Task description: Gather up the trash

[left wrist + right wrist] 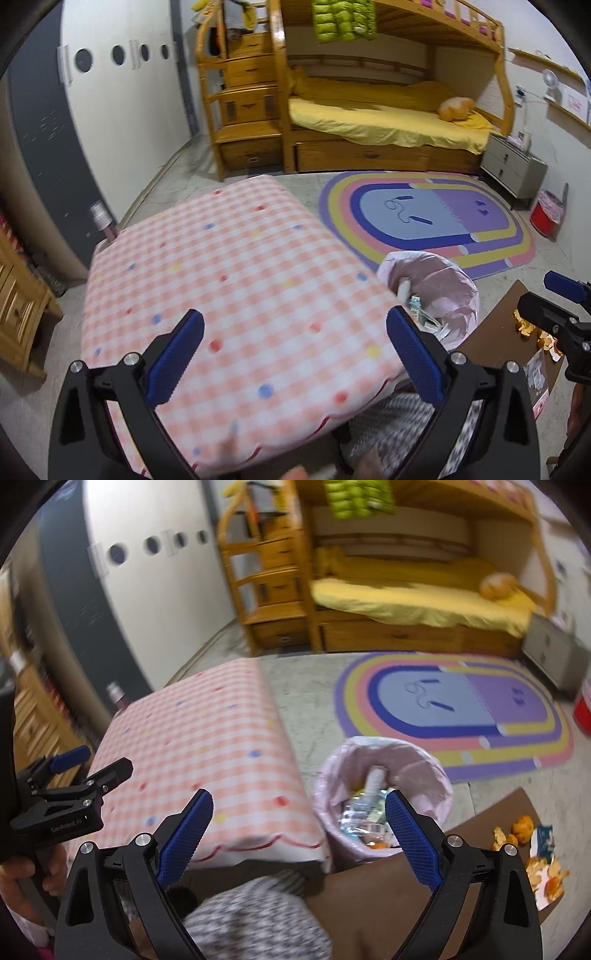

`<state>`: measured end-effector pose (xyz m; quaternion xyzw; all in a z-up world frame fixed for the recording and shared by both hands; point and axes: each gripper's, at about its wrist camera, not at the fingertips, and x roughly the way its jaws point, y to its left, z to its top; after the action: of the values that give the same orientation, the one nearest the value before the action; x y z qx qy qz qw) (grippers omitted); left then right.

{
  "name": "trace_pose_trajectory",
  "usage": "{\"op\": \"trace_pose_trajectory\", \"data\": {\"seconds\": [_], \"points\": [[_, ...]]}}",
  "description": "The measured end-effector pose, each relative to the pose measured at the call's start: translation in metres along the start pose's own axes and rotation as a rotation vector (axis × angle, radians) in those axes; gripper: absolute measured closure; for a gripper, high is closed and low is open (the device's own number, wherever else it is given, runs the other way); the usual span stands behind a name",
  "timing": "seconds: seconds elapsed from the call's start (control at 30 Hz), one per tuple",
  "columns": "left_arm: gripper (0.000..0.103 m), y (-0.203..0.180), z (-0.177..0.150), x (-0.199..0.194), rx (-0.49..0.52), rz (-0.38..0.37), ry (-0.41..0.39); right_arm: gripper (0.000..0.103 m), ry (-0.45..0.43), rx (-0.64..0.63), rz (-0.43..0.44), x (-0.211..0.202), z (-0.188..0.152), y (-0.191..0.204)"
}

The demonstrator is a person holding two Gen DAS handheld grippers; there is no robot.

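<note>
The fingers of the left gripper [295, 354] and right gripper [299, 834] are spread wide, with nothing held. Orange peels [543, 867] are left on the brown desk [388, 886], beside the pink-lined trash bin [439, 771].

even, bright indoor light fills both views, with no harsh glare. fisheye bending curves the bunk bed [388, 92] and wardrobe [122, 110] toward dark vignetted corners. the right wrist view is smeared with motion blur across the rainbow rug [454, 712] and bed; the left is sharper, softening over the checked cushion [229, 295].
</note>
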<state>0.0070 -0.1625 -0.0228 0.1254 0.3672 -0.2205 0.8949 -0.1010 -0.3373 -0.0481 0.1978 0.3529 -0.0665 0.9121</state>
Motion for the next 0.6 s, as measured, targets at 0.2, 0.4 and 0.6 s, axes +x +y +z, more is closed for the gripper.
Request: {"op": "trace_pose_trajectory", "data": {"seconds": [0.2, 0.4, 0.6], "points": [[0.007, 0.041, -0.025, -0.043, -0.101, 0.052, -0.005, 0.009, -0.018, -0.111, 0.080, -0.022, 0.000, 0.055], [0.007, 0.072, -0.049, -0.075, -0.164, 0.138, -0.002, 0.009, -0.034, -0.187, 0.143, -0.040, -0.004, 0.092], [0.007, 0.095, -0.074, -0.094, -0.208, 0.224, 0.028, 0.009, -0.028, -0.225, 0.161, -0.048, -0.013, 0.108]]}}
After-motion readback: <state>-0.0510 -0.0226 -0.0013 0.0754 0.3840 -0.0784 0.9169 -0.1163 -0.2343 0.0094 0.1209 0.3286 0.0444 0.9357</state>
